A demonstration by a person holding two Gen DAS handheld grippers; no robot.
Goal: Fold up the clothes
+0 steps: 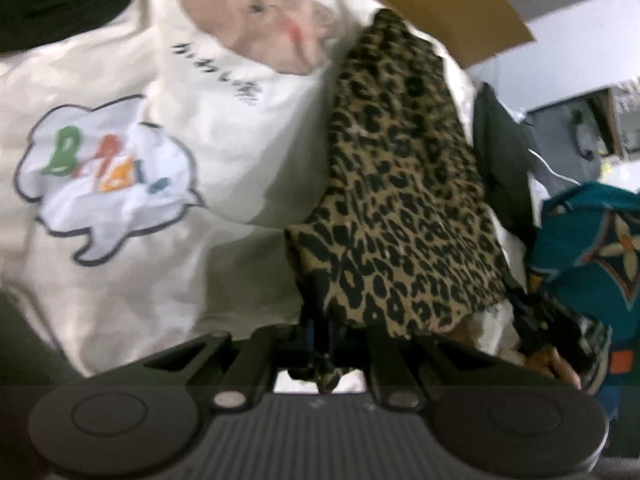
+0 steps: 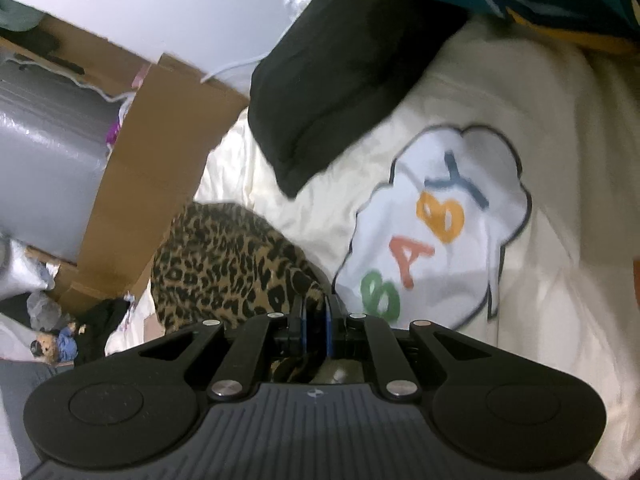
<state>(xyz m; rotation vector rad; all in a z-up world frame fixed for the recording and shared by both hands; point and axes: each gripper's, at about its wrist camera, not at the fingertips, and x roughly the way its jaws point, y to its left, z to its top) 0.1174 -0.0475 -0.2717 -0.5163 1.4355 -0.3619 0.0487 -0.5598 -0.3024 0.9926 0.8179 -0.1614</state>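
I have both claws clamped on the leopard cloth [image 1: 396, 208]: left claw [image 1: 326, 344] pinches 1 edge at 6 o'clock, right claw [image 2: 316, 316] another. Cloth drapes over the cream shirt [image 1: 120, 260], likely lifted to spread for folding.

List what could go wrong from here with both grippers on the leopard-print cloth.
1. The left gripper pinches only a thin edge of the leopard-print garment, so it may slip out when lifted.
2. The garment lies on the cream BABY shirt; the right gripper, shut at the seam between them, may drag the shirt along.
3. The black cloth lies on the shirt and could shift too.
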